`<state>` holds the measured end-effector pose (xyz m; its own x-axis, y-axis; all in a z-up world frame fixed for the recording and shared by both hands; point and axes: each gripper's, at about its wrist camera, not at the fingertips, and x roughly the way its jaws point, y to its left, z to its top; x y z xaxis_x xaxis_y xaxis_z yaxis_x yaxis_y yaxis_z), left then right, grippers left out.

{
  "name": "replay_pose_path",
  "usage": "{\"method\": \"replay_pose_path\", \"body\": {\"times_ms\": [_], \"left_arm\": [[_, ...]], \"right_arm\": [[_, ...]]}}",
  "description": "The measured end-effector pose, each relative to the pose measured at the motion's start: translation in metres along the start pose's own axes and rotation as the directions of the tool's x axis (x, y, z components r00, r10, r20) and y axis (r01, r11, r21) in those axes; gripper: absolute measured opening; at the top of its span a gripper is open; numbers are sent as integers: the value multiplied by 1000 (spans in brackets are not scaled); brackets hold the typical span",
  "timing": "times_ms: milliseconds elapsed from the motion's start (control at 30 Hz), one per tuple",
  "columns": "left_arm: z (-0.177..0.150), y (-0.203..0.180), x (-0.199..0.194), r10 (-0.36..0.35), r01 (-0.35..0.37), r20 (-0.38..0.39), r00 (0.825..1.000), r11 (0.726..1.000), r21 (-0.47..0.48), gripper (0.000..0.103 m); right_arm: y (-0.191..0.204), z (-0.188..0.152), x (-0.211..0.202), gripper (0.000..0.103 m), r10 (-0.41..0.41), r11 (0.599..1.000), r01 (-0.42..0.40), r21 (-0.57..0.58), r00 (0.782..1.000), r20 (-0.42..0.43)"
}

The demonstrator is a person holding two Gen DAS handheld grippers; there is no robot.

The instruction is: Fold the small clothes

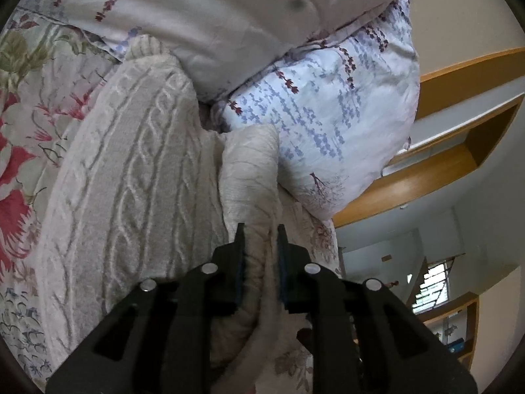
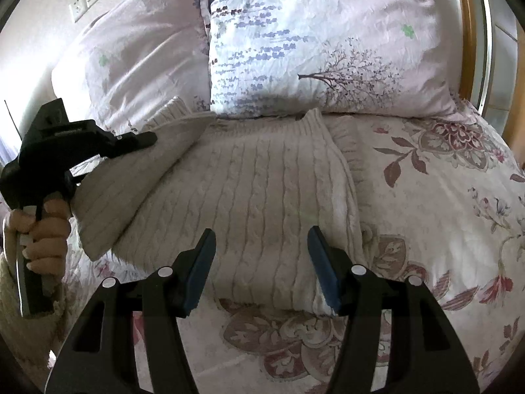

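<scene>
While lying on the flowery bed cover (image 2: 443, 203), spread out with the neck end up by the pillows (image 2: 311, 49): a cream sweater (image 2: 262, 180) with rope-like knit lines. Flat in the middle. Lifted along one side.

Seen from the right wrist: holding up that raised side flap (image 2: 131, 190) with the left gripper (image 2: 149, 139), over at the left edge of the view. Tilted, with the flap leaning in toward the middle of the sweater and its low end resting on the bed. Wrapped around the black handle, a hand (image 2: 46, 236), with a cream sleeve just below it.

Seen from the left wrist: closed down on soft cream cloth, with a fold of it squeezed between the two blue pads. Beside that fold, more of the knit, running up to the pillows. Off to the right, a wooden shelf (image 1: 443, 164).

Hanging just above the bottom edge of the sweater, the right gripper (image 2: 261, 239). Spread wide apart. Nothing pinched between its pads, only the knit and the flower cloth showing in the gap underneath. Cannot tell if touching the sweater or not.

High up on the wall behind the pillows, white sockets (image 2: 88, 0).
</scene>
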<state>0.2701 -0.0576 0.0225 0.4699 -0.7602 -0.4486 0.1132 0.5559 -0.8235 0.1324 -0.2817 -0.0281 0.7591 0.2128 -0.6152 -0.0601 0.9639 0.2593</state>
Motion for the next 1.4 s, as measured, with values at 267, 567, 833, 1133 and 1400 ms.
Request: {"method": "replay_pose_path", "body": {"times_ms": [267,567,833,1133,1400], "left_arm": [[4,0,-61,-146,145,33,989,989,28,58],[11,25,-100,257,-278,159,953,951,134,74],[4,44,-75,280,-286,55,958,945,161,74],[3,43,-74,248,-253,49,967,956,149,85],[1,34,-82,222,-229,64,973,960,163,87]], "right_arm": [[9,36,-1,60,187,978,-187,88,982,10],[11,59,68,60,445,841,-367,398,887,-123],[26,56,98,43,466,831,-366,418,870,-164],[46,69,93,16,367,903,-325,282,924,-111],[45,88,49,15,263,959,-254,127,963,-54]]}}
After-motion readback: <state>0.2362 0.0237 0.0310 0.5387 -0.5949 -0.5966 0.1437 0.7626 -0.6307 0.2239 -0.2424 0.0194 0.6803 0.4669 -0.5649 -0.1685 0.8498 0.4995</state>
